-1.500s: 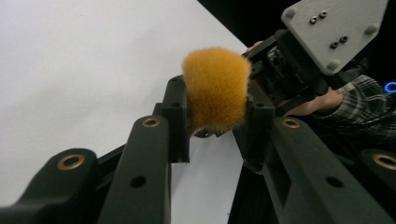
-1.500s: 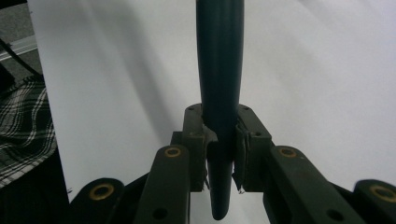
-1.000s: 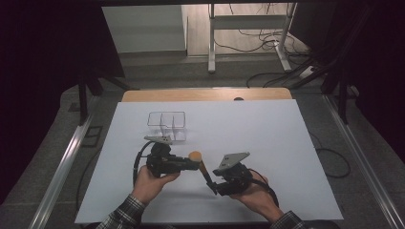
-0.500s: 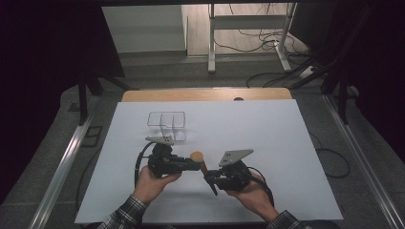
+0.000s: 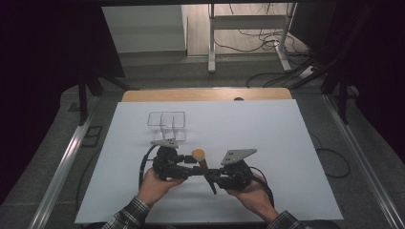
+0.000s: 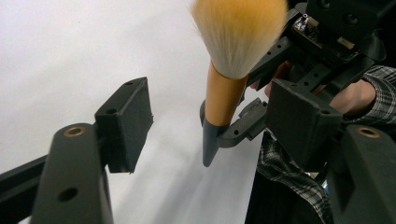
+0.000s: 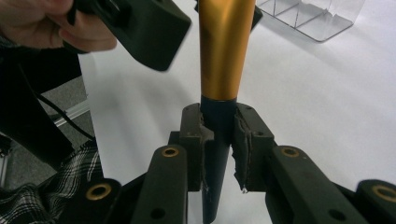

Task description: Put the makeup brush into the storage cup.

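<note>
A makeup brush (image 5: 198, 154) with an orange handle, a dark pointed end and a pale tuft is held above the white table (image 5: 267, 129). My right gripper (image 5: 210, 176) is shut on its dark end (image 7: 218, 122), seen close in the right gripper view (image 7: 218, 133). My left gripper (image 5: 193, 170) stands open, and its jaws have just been opening. In the left gripper view the brush handle (image 6: 224, 95) stands between the left gripper's (image 6: 212, 123) pads (image 6: 125, 122), touching neither. There the right gripper (image 6: 233, 133) grips the brush tip from behind.
A clear plastic organiser (image 5: 166, 120) with compartments stands on the table beyond the left hand, also at the top right of the right gripper view (image 7: 310, 16). A wooden strip (image 5: 205, 94) edges the far side. Dark floor, cables and metal rails surround the table.
The left gripper's jaws have come apart from the brush handle. The right gripper has closed on the brush's dark end. Both hands stay close together at the table's near middle.
</note>
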Demonstrator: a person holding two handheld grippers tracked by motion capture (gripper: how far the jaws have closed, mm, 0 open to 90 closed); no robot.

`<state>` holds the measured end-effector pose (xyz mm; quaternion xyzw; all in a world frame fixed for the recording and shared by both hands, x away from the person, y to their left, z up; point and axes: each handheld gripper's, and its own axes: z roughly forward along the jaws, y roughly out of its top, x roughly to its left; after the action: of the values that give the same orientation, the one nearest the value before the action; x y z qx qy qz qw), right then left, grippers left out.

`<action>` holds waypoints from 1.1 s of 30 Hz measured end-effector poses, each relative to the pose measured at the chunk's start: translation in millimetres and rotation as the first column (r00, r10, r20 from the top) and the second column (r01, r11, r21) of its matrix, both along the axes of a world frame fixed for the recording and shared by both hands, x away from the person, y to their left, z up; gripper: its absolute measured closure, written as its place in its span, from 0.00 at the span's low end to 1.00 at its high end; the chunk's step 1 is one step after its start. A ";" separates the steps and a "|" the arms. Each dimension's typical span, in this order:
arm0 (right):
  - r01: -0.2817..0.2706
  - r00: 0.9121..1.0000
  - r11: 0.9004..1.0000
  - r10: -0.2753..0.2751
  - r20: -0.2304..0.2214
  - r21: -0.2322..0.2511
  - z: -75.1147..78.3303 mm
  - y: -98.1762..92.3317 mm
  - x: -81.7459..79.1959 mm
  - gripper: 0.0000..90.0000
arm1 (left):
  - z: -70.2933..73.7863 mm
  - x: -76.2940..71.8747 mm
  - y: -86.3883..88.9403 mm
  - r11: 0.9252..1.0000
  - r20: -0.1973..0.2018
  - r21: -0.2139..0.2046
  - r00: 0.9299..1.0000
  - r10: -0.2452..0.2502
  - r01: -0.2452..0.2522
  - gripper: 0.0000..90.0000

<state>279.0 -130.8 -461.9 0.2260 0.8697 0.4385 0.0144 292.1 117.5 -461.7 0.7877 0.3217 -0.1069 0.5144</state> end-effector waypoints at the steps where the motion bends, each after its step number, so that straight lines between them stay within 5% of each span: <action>1: -0.001 1.000 1.000 0.001 0.001 0.001 0.1 0.1 -0.1 0.83 | -0.5 0.1 -0.8 1.000 0.000 -0.006 1.000 0.001 -0.001 0.38; 5: -0.005 1.000 1.000 0.005 0.002 0.002 0.0 1.0 -0.9 0.83 | -1.2 0.2 -3.9 1.000 -0.003 -0.021 1.000 -0.007 0.007 0.47; 12: -0.009 1.000 1.000 0.009 -0.002 0.007 -0.5 2.6 -2.2 0.83 | -1.6 -1.3 -7.8 1.000 0.009 -0.017 1.000 -0.020 0.021 0.79; 20: -0.020 1.000 1.000 0.020 -0.022 0.018 -2.7 1.0 0.7 0.80 | 5.0 -6.3 -12.9 0.999 0.051 0.049 0.999 -0.011 0.008 0.82; 26: -0.011 1.000 1.000 0.011 0.000 -0.024 -5.5 1.2 3.8 0.50 | 6.7 -7.1 -12.4 0.997 0.066 0.082 0.998 -0.001 -0.004 0.82; 33: -0.012 1.000 0.999 0.012 0.006 -0.048 -8.3 2.3 6.2 0.30 | 9.2 -7.0 -9.5 0.996 0.081 0.091 0.997 0.016 -0.023 0.82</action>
<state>285.2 -128.5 -470.2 0.2190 0.8813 0.4183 0.0199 285.2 108.0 -452.4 0.8109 0.3132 -0.0555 0.4912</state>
